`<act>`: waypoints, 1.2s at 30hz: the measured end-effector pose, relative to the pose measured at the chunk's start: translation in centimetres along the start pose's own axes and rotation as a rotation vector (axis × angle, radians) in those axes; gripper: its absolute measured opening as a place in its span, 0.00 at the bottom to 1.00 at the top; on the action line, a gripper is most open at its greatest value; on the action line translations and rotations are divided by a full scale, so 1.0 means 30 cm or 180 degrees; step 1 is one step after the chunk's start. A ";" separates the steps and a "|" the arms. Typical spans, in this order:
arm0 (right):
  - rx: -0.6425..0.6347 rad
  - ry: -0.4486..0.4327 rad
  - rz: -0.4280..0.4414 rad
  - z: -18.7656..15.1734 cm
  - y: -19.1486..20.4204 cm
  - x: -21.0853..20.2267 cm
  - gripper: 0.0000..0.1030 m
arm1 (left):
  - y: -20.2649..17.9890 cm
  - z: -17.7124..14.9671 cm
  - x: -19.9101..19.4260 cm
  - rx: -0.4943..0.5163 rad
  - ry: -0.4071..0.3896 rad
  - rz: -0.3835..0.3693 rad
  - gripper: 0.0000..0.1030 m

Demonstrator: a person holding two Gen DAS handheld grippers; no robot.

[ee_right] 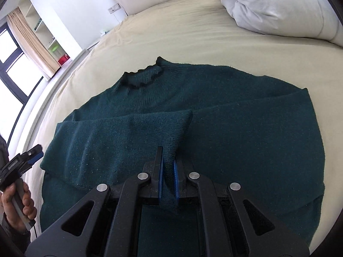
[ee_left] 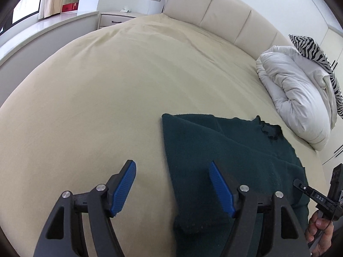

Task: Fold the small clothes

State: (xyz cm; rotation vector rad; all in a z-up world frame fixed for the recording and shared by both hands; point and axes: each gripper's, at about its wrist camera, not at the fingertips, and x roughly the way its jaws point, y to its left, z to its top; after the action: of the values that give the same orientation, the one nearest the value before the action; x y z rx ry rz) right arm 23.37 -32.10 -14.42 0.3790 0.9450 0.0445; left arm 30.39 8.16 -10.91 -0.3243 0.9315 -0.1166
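Note:
A dark green knit sweater (ee_right: 225, 111) lies flat on the beige bed, collar (ee_right: 141, 76) away from me. Its left sleeve (ee_right: 120, 137) is folded across the body. My right gripper (ee_right: 169, 167) is shut on the cuff end of that sleeve, low over the sweater's middle. The sweater's left part shows in the left wrist view (ee_left: 214, 145). My left gripper (ee_left: 172, 167) is open and empty, just above the sweater's left edge, one pad over the sheet and one over the knit. It also shows in the right wrist view (ee_right: 32, 153) at the sweater's left side.
The beige bed sheet (ee_left: 107, 85) spreads wide to the left and ahead. A white rolled duvet (ee_left: 300, 98) and a zebra-print pillow (ee_left: 310, 49) lie at the right by the padded headboard (ee_left: 214, 6). A nightstand (ee_left: 115, 18) stands beyond the bed's far corner.

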 end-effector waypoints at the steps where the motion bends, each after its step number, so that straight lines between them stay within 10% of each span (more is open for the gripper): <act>1: -0.0016 0.0015 -0.0003 -0.003 0.008 0.008 0.06 | -0.004 0.006 0.025 0.0002 0.0043 0.0013 0.63; 6: 0.0009 0.0065 -0.0052 -0.003 0.015 0.003 0.06 | -0.041 -0.006 0.069 0.0195 0.0099 0.0116 0.22; 9: 0.0116 0.0042 -0.0054 0.007 0.003 -0.019 0.06 | -0.047 -0.026 0.066 0.0341 0.0043 0.0159 0.14; 21: 0.0418 0.0086 0.0042 -0.019 -0.070 0.016 0.07 | -0.007 -0.022 0.037 0.0313 0.0011 -0.0015 0.16; 25: 0.0658 0.0100 0.0276 -0.014 -0.088 -0.040 0.11 | 0.001 -0.051 -0.037 0.0257 0.0018 -0.0165 0.43; 30: 0.0625 0.0110 0.0442 -0.042 -0.044 -0.069 0.46 | -0.020 -0.093 -0.024 0.0426 0.0193 -0.0103 0.45; 34: 0.0103 0.0276 -0.0010 -0.073 0.043 -0.021 0.38 | -0.002 -0.091 -0.025 0.0357 0.0225 -0.0151 0.28; 36: 0.0177 0.0294 -0.0076 -0.066 0.028 -0.024 0.10 | -0.003 -0.093 -0.030 0.0356 0.0255 -0.0186 0.21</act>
State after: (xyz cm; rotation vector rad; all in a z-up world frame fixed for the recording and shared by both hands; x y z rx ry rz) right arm 21.47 -30.88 -14.63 0.4199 1.0437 0.0139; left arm 27.61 7.66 -11.74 -0.2446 0.9910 -0.2359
